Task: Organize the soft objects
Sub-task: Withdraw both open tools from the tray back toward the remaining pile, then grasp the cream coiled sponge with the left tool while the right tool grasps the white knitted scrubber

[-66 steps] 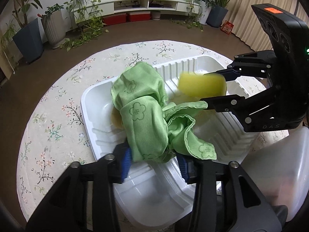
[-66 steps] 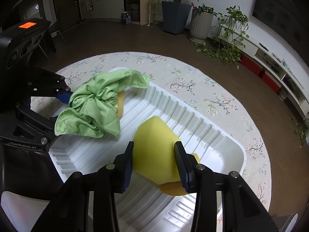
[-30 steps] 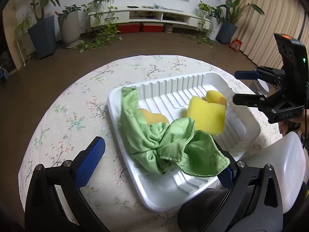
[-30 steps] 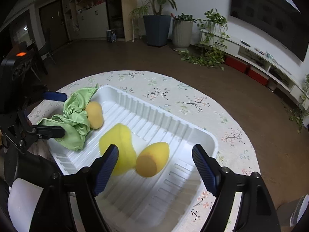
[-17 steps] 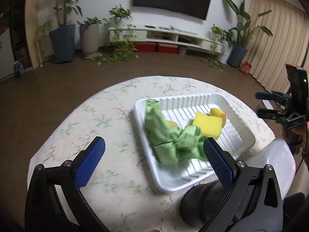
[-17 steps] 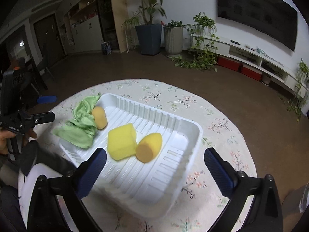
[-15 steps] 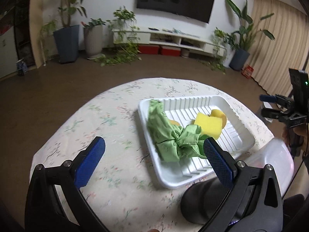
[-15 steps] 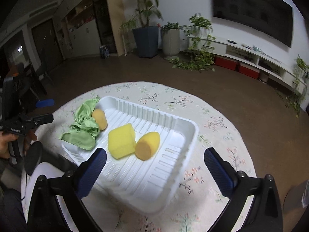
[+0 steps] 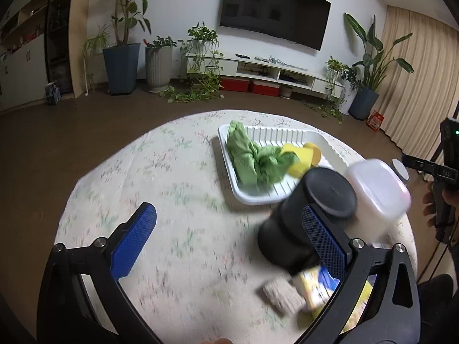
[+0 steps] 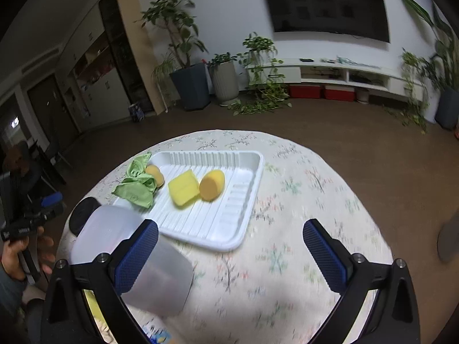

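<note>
Round floral bench (image 10: 301,200), white tray (image 10: 243,197) holding green cloth (image 10: 136,185), yellow sponge (image 10: 183,187), two orange sponges. Left gripper (image 9: 229,238), right gripper (image 10: 229,252): jaws wide, empty, clear of tray.

— What sits on the round table (image 10: 301,200) apart from the job at hand?

— A black cylindrical container (image 9: 309,215) lies tipped near the table's near-right edge, touching a translucent plastic tub (image 9: 378,192) just beside it. At the near edge lie a beige knitted piece (image 9: 282,293) and a yellow-and-blue packet (image 9: 318,285), both blurred.

— And beyond the table?

— A dark wall-mounted television (image 9: 275,17) hangs above a low white media shelf (image 9: 264,68) with red boxes (image 9: 249,86) under it. Potted plants (image 9: 123,46) stand along the wall; beige curtains (image 9: 418,86) hang at the right.
</note>
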A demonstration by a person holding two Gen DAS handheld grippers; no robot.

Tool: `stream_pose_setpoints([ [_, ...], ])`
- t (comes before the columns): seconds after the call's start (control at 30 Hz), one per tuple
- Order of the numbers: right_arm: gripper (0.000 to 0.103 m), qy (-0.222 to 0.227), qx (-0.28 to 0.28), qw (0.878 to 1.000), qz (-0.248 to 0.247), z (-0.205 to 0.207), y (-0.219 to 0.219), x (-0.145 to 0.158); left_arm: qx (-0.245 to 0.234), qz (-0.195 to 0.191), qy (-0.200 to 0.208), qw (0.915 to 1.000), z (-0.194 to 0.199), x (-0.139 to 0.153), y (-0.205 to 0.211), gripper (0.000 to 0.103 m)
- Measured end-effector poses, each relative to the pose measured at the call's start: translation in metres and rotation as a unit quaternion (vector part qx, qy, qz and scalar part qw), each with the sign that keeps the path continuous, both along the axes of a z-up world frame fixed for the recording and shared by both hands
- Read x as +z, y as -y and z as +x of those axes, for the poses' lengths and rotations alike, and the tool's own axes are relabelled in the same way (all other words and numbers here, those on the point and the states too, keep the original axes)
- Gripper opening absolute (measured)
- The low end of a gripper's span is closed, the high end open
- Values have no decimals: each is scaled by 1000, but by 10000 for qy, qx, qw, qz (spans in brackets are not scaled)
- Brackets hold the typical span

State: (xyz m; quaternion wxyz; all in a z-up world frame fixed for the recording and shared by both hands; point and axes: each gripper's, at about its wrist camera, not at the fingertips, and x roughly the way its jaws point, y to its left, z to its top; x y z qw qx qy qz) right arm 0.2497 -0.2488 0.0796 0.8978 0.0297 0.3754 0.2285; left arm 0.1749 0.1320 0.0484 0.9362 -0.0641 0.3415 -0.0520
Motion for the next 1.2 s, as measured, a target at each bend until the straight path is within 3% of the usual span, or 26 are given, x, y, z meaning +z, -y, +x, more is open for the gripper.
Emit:
stream_pose_setpoints([
  [0.27,103,-60,-408,9990,173,-72,16,-9,39,-117,202,9997,-68,-3,19,103],
  [0.7,103,-115,-43,9999,-110,-172,-18,-35,-553,-375,-88,9977,-144,-39,87,103],
  [0.9,103,-130,167,9997,-97,-206,-34,-51,-357,-795,-257,9959,-164,-50,94,103],
  [1.07,103,-111,320,9994,-102,-221,-48,-52,-111,-697,-789,9944,-159,-57,97,103],
  [1.13,103,-152,286,9994,-155,-224,-54,-52,-133,-817,-756,9937,-158,-57,96,103],
  [1.2,103,-215,197,9995,-155,-224,-55,-53,-184,-647,-720,9951,-157,-56,101,103],
])
